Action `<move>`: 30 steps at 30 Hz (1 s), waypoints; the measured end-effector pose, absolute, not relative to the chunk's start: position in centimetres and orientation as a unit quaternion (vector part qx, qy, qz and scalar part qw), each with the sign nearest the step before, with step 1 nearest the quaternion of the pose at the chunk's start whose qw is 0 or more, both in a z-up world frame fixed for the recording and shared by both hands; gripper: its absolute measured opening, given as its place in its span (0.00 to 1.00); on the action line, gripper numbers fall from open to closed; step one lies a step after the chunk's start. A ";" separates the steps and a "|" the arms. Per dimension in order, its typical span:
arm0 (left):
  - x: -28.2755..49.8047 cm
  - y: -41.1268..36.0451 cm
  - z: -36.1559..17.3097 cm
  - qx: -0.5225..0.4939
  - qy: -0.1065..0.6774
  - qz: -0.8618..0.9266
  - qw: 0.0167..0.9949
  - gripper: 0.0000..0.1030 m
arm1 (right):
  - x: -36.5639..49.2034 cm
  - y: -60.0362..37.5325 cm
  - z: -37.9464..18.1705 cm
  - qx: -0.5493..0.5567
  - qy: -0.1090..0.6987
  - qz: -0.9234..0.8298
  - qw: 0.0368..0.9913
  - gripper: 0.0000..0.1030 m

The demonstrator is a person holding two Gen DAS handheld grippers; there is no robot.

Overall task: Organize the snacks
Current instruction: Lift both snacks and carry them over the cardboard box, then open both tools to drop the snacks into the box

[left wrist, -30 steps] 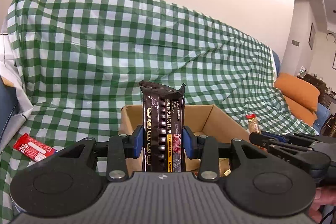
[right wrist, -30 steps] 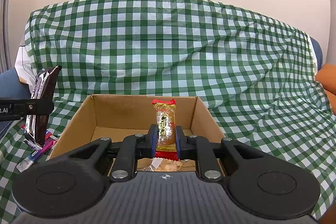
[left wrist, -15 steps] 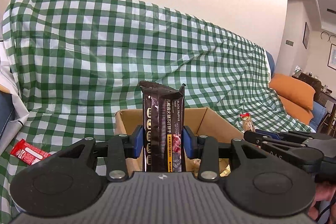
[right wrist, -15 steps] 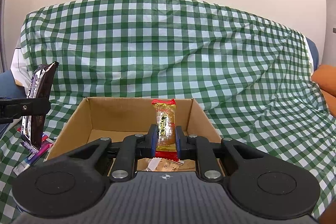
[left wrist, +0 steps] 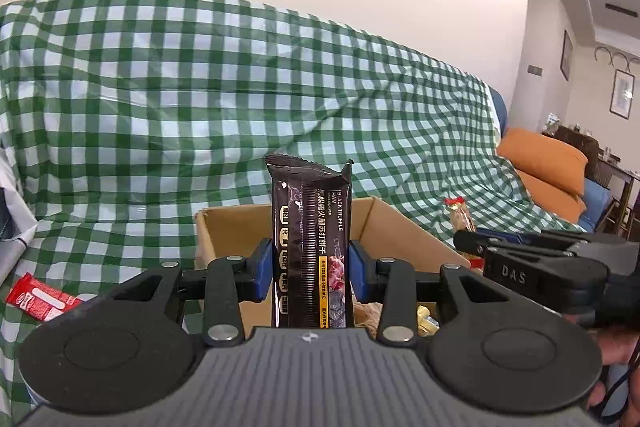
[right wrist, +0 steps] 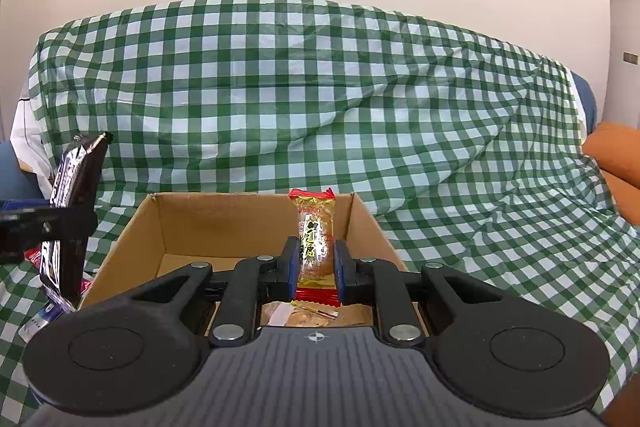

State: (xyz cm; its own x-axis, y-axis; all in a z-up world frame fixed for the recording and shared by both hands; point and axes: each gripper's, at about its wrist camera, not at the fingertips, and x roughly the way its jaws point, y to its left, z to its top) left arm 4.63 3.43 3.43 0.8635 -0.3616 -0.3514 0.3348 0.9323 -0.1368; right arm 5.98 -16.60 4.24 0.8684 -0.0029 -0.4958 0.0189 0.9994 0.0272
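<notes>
Box [right wrist: 256, 223] ahead: left gripper [left wrist: 311, 267] clamps black pack [left wrist: 311, 247], right gripper [right wrist: 316, 263] clamps gold snack [right wrist: 315, 239]; get each over the opening, lower, then release.

The right gripper [right wrist: 316, 269] pinches a gold snack packet [right wrist: 316, 243] (upright) above the cardboard box [right wrist: 132, 239].

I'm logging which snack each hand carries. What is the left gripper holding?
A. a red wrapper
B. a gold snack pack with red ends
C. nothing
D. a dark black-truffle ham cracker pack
D: the left gripper is shut on the upright dark black-truffle ham cracker pack, in front of the cardboard box.
</notes>
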 end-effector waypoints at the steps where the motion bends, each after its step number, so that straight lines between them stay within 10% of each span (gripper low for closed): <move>1: 4.6 3.2 3.4 -0.033 0.188 -0.184 0.964 0.41 | 6.0 -16.7 4.3 0.016 0.256 -0.009 0.967 0.18; 30: 4.3 0.3 2.6 0.010 0.189 -0.231 0.954 0.48 | 6.0 -17.2 3.8 0.016 0.269 -0.021 0.963 0.18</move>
